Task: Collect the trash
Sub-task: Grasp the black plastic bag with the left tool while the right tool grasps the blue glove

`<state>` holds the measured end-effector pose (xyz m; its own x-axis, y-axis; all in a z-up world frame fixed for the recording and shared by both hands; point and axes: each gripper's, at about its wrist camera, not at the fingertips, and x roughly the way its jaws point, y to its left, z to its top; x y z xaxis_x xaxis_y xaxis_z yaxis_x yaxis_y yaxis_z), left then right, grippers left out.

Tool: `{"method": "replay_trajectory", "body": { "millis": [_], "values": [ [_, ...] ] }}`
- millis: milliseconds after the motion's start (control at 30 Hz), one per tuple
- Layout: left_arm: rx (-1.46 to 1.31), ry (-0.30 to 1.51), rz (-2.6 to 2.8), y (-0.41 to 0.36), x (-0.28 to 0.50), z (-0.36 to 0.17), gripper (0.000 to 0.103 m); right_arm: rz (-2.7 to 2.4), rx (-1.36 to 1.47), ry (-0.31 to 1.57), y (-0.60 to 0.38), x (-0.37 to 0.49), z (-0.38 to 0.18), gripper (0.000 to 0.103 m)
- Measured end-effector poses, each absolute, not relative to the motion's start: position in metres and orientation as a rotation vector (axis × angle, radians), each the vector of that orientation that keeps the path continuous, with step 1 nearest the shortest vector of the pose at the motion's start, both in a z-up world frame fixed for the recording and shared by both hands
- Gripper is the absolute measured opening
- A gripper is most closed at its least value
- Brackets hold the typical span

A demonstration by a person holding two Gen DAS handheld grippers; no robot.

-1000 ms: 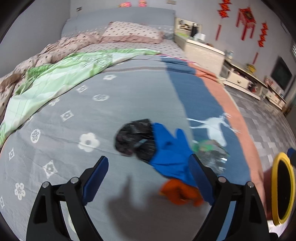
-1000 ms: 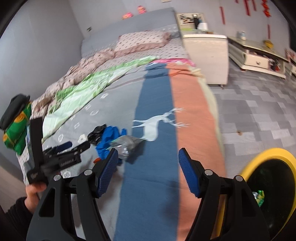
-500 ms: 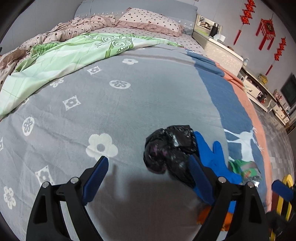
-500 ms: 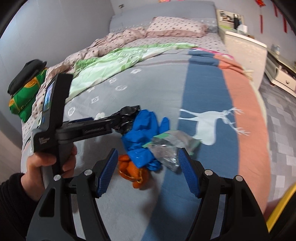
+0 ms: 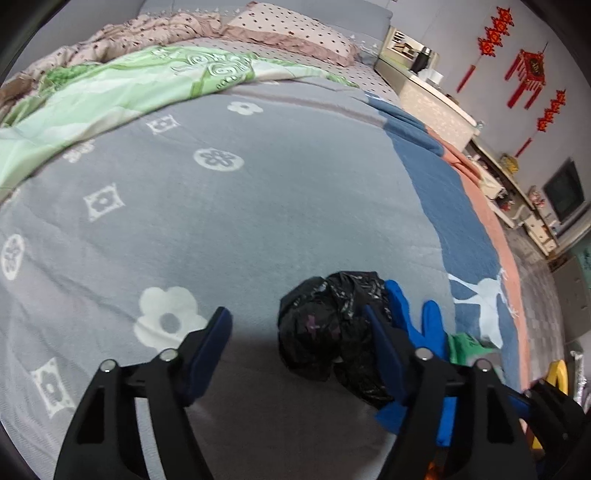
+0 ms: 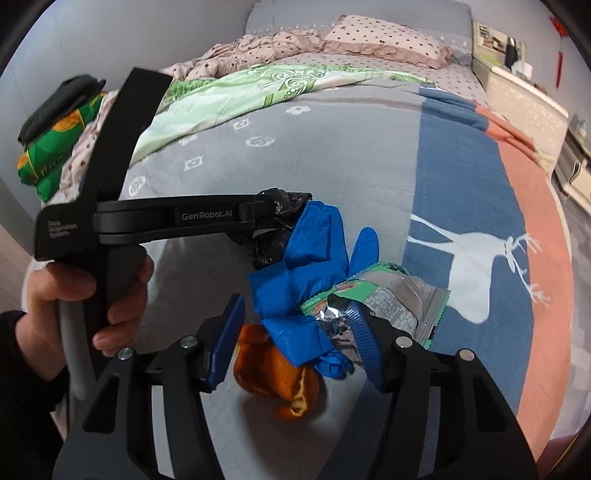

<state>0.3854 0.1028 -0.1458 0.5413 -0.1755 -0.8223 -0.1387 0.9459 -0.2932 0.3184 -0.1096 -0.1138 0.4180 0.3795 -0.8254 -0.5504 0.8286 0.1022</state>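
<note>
A pile of trash lies on the grey bedspread. A crumpled black plastic bag sits between the fingers of my left gripper. Its jaws are closing: the right pad touches the bag, the left pad stands clear. The jaws of my right gripper are closing around a blue glove, with a gap left at the left pad. Orange peel lies under the glove, and a green foil wrapper lies by the right finger. The right wrist view shows the left gripper from the side at the black bag.
A person's hand holds the left gripper's handle. A green quilt and pillows lie at the head of the bed. Folded green clothes are stacked at the left. A yellow bin rim shows past the bed's right edge.
Both grippers have come down toward the trash pile and narrowed their jaws. The left one now straddles the black bag. The right one swung from the bin side to the blue glove.
</note>
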Motion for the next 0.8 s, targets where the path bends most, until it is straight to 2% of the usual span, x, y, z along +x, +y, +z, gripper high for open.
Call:
{"method": "replay_trajectory", "body": {
  "millis": [33, 200, 333, 433, 500, 633, 667, 800],
  "values": [
    [-0.344, 1.006, -0.032, 0.102, 0.386, -0.147, 0.061, 0.585, -0.211, 0.975, -0.107, 0.320, -0.116, 0.055],
    [-0.348, 1.009, -0.081, 0.100, 0.386, -0.149, 0.037, 0.576, -0.275, 0.988, -0.103, 0.325, -0.130, 0.054],
    [-0.366, 1.010, -0.093, 0.101, 0.386, -0.150, 0.033, 0.566, -0.283, 0.997, -0.105, 0.332, -0.135, 0.051],
    [-0.354, 1.006, -0.094, 0.098, 0.385, -0.148, 0.031, 0.560, -0.272, 1.005, -0.108, 0.335, -0.136, 0.041],
    [-0.358, 1.007, -0.095, 0.099, 0.385, -0.148, 0.031, 0.546, -0.269, 1.004, -0.112, 0.335, -0.136, 0.030],
    [-0.369, 1.010, -0.089, 0.100, 0.382, -0.147, 0.030, 0.522, -0.241, 1.000, -0.126, 0.335, -0.134, 0.022],
    [-0.368, 1.009, -0.086, 0.100, 0.382, -0.147, 0.030, 0.511, -0.239, 0.995, -0.130, 0.334, -0.133, 0.017],
    [-0.359, 1.010, -0.073, 0.099, 0.380, -0.145, 0.030, 0.470, -0.237, 0.986, -0.144, 0.334, -0.129, 0.015]
  ]
}}
